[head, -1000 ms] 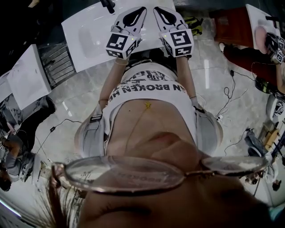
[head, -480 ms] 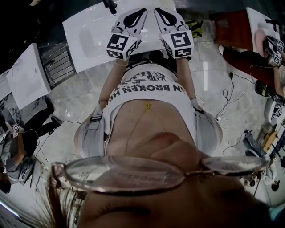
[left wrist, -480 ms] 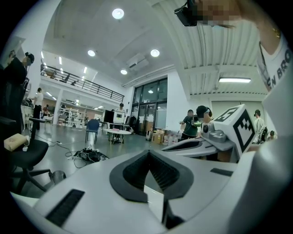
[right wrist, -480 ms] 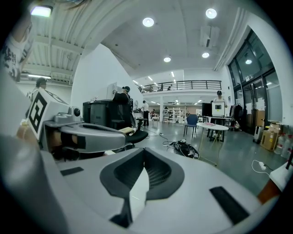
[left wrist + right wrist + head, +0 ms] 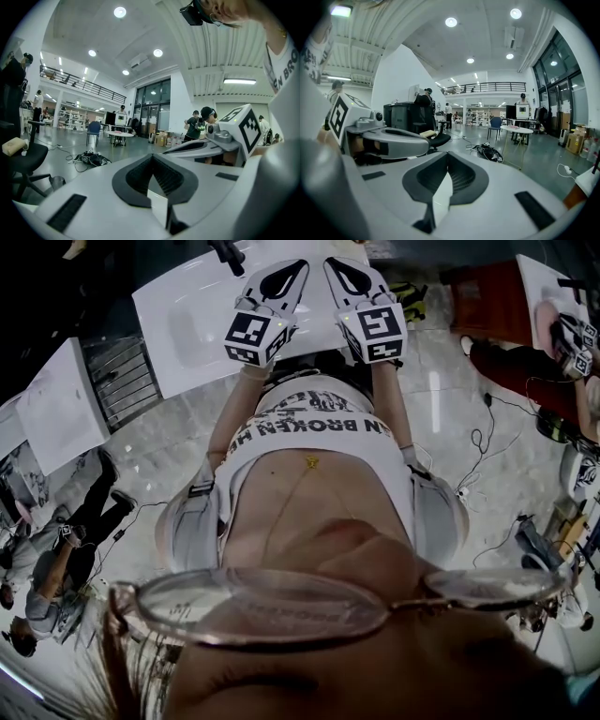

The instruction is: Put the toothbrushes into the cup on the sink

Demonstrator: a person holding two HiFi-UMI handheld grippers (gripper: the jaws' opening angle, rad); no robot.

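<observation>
Glass lenses [image 5: 272,606]: the wearer's spectacles filled the bottom of the head view and blocked the floor beneath.
White shirt [image 5: 314,442]: the torso hid the sink's near edge, and folds cut off the print.
Left gripper [image 5: 289,270]: its jaws were pressed together with nothing between them. It was held level over the sink and aimed out into the hall.
Right gripper [image 5: 342,270]: just beside the left, its jaws likewise closed on nothing.
Sink [image 5: 178,296]: a white top with a shallow basin, bare where it showed. Its right part lay under the grippers.
Tap [image 5: 228,251]: dark and cropped by the top edge.
Toothbrushes and cup: seen in no view. They may have been under the grippers or past the frame, and which could not be told.
Risk: both gripper views looked at the hall, not down, so a reach would likely have begun blind. Jaws lowered while closed would probably have shoved a brush or tipped a light cup.
Cable bundle [image 5: 487,152]: on the far floor near a round table [image 5: 515,129], with the distant figures too small to read.
</observation>
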